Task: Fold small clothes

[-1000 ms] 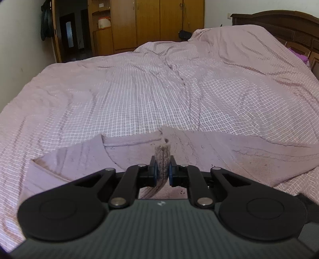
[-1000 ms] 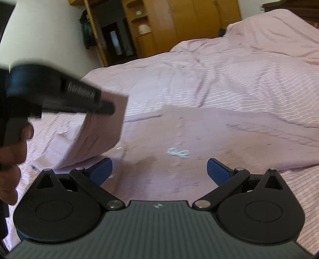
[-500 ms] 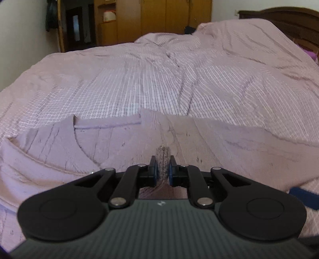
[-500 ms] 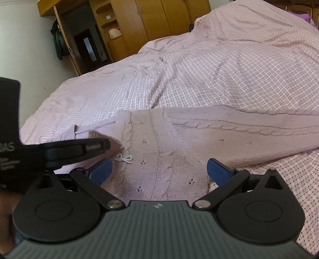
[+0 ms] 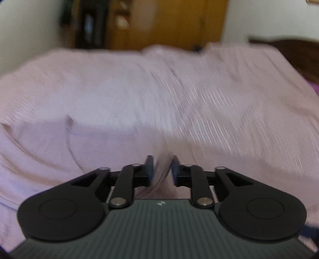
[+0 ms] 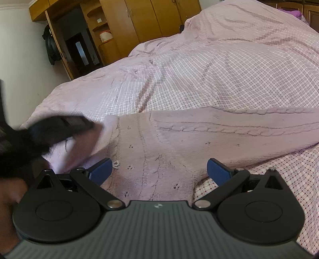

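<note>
A pale pink cable-knit sweater (image 6: 199,139) lies spread on the bed, its right sleeve stretching off to the right. My left gripper (image 5: 161,167) is opening its jaws; a fold of the sweater (image 5: 161,171) still stands loosely between the blue pads. That view is blurred. In the right wrist view the left gripper (image 6: 89,126) is a dark smear over the sweater's folded-in left side (image 6: 79,151). My right gripper (image 6: 159,169) hovers open just above the sweater's lower body, with nothing gripped.
A pink checked bedsheet (image 6: 199,69) covers the whole bed. Wooden wardrobes (image 6: 149,18) and a dark doorway stand beyond the far side. A dark headboard (image 5: 289,53) is at the right. A hand (image 6: 8,191) holds the left gripper.
The left gripper sank to the bed with the pinched fold, and its jaws have now parted. The right gripper shifted right over the sweater's body and stayed open.
</note>
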A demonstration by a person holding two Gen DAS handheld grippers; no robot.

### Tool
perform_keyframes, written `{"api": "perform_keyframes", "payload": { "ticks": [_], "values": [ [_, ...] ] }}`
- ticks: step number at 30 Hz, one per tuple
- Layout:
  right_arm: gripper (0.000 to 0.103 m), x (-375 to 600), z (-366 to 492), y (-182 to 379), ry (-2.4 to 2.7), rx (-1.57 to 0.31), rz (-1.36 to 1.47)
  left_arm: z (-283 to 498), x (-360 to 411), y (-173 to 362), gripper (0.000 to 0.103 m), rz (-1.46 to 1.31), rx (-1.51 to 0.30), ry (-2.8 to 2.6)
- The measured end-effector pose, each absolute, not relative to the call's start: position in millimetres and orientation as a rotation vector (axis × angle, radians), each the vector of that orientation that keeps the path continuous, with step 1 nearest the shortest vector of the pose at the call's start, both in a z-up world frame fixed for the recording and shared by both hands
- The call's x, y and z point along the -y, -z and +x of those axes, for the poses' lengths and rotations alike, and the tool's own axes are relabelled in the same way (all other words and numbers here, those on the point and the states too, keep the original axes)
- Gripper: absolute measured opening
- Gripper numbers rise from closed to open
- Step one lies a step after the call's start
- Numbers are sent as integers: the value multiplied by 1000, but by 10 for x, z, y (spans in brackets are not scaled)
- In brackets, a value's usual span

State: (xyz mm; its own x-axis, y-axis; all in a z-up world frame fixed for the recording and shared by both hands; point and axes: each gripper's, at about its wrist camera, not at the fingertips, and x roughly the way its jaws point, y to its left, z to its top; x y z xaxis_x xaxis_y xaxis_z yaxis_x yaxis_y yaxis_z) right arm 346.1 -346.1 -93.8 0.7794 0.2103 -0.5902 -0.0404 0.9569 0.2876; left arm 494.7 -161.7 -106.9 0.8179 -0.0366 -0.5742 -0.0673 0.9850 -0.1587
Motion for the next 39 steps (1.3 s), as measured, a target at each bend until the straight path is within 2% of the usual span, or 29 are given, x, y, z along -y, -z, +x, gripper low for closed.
{"api": "perform_keyframes", "payload": {
  "ticks": [1, 2, 3, 5, 6, 12, 17, 20, 22, 23, 24, 25, 26, 27, 28, 29, 30, 32, 39],
  "values": [
    [103, 3464, 3460, 935, -136, -667, 267, 4944, 1617, 1110, 24, -191, -634, 13],
    [103, 3465, 3467, 938, -134, -669, 267, 4926, 1608, 1120, 29, -203, -640, 23],
    [103, 3468, 3474, 941, -133, -670, 267, 4909, 1592, 1105, 40, -208, -641, 21],
    [103, 3470, 3493, 939, -128, -670, 270, 4877, 1525, 1035, 56, -216, -640, 25],
    [103, 3467, 3505, 934, -124, -668, 272, 4862, 1451, 981, 59, -222, -635, 40],
    [103, 3271, 3616, 886, -214, -666, 289, 4716, 649, 648, 68, -160, -616, -2],
    [103, 2962, 3973, 854, -370, -675, 313, 4657, -271, 610, 68, -46, -608, -130],
    [91, 2802, 4252, 1002, -380, -737, 292, 4646, -767, 704, 68, -24, -636, -169],
    [85, 2704, 4393, 1141, -356, -781, 257, 4594, -1029, 802, 67, -60, -612, -181],
    [84, 2679, 4435, 1214, -349, -803, 248, 4567, -1144, 858, 61, -91, -596, -195],
    [84, 2665, 4464, 1263, -341, -814, 252, 4550, -1246, 930, 48, -132, -591, -210],
    [84, 2645, 4482, 1295, -333, -816, 260, 4565, -1334, 1027, 41, -177, -602, -225],
    [81, 2622, 4490, 1303, -326, -811, 262, 4620, -1385, 1101, 26, -192, -637, -222],
    [72, 2595, 4499, 1298, -325, -802, 262, 4648, -1405, 1163, 19, -195, -668, -209],
    [66, 2566, 4515, 1302, -332, -793, 262, 4671, -1413, 1192, 19, -189, -674, -197],
    [50, 2552, 4537, 1322, -330, -795, 275, 4671, -1391, 1208, 21, -168, -679, -198],
    [29, 2557, 4554, 1347, -320, -801, 298, 4671, -1391, 1223, 18, -158, -690, -202],
    [13, 2617, 4563, 1370, -319, -804, 362, 4676, -1447, 1230, 17, -200, -700, -198],
    [10, 2672, 4436, 1168, -260, -654, 324, 4520, -1521, 1274, 17, -170, -711, -172]
  ]
}}
